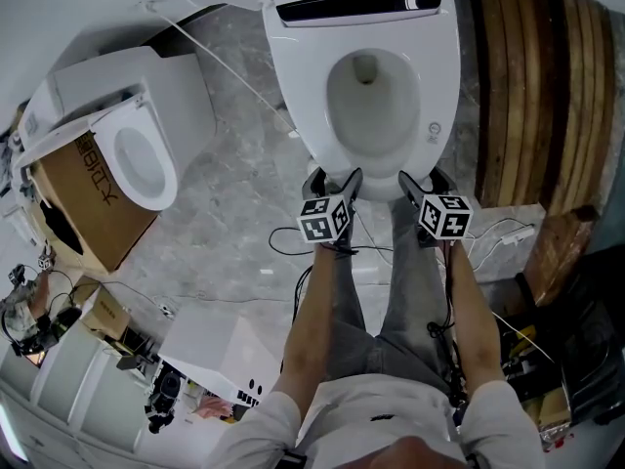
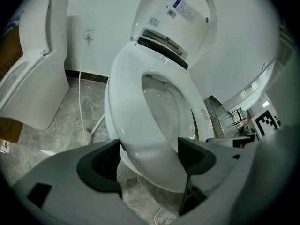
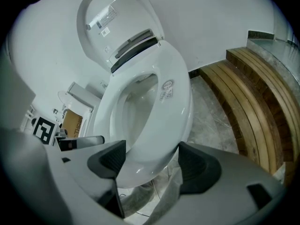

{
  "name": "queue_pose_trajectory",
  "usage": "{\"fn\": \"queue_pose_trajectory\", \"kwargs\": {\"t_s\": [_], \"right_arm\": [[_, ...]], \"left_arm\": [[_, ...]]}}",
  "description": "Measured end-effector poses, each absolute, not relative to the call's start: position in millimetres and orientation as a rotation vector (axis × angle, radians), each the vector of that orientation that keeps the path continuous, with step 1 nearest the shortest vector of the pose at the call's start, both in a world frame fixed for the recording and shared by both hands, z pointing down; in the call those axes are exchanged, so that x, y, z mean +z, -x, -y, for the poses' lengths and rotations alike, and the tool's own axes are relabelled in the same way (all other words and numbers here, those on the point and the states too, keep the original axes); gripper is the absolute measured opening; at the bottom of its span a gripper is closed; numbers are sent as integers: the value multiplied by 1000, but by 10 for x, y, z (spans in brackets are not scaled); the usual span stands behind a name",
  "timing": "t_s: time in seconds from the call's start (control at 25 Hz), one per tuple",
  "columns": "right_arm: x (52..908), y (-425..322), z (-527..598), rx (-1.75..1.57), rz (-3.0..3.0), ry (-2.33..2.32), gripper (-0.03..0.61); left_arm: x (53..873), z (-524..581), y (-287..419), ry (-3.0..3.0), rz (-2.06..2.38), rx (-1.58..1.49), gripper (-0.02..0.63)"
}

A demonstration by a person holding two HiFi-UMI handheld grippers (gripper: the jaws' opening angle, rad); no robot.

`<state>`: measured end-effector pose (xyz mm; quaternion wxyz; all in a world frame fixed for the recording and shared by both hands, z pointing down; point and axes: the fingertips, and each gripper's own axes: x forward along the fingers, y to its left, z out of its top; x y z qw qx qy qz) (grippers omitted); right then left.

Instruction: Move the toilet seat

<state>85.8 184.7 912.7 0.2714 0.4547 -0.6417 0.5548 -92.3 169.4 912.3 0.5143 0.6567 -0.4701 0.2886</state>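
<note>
Alignment matters most here: the toilet seat [image 1: 435, 86] lies straight ahead of both pairs of fingers, flat on the bowl, with its long axis running directly away from them to the raised lid [image 2: 187, 18] at the far end. Its rounded front end is the part nearest the fingers. The two grippers stand side by side at it, the left gripper [image 1: 334, 186] off the front-left of the curve and the right gripper [image 1: 425, 189] off the front-right. They are about equally near, so neither hand looks better placed. In the left gripper view the fingers [image 2: 101, 165] are spread wide and hold nothing. The seat's front rim fills the gap between them and sits closer to the left-hand pad, though it cannot be told whether it touches. The right gripper view shows the same: the fingers [image 3: 199, 165] are wide apart and empty, the rim's front curve lies between and just beyond their tips, and nothing is pinched. Both pairs open sideways, across the curve of the rim, not above and below it. Raising the seat would therefore probably call for easing forward and closing on the rim, or for hooking a finger under the front lip, which sits a little below the tips.
</note>
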Motion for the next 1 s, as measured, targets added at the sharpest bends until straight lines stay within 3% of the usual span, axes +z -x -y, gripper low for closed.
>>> {"fn": "queue_pose_trajectory", "kwargs": {"t_s": [1.0], "right_arm": [[8255, -881, -1801, 1606, 1708, -1274, 364]], "left_arm": [[8263, -1652, 926, -1588, 1135, 542, 399]]}}
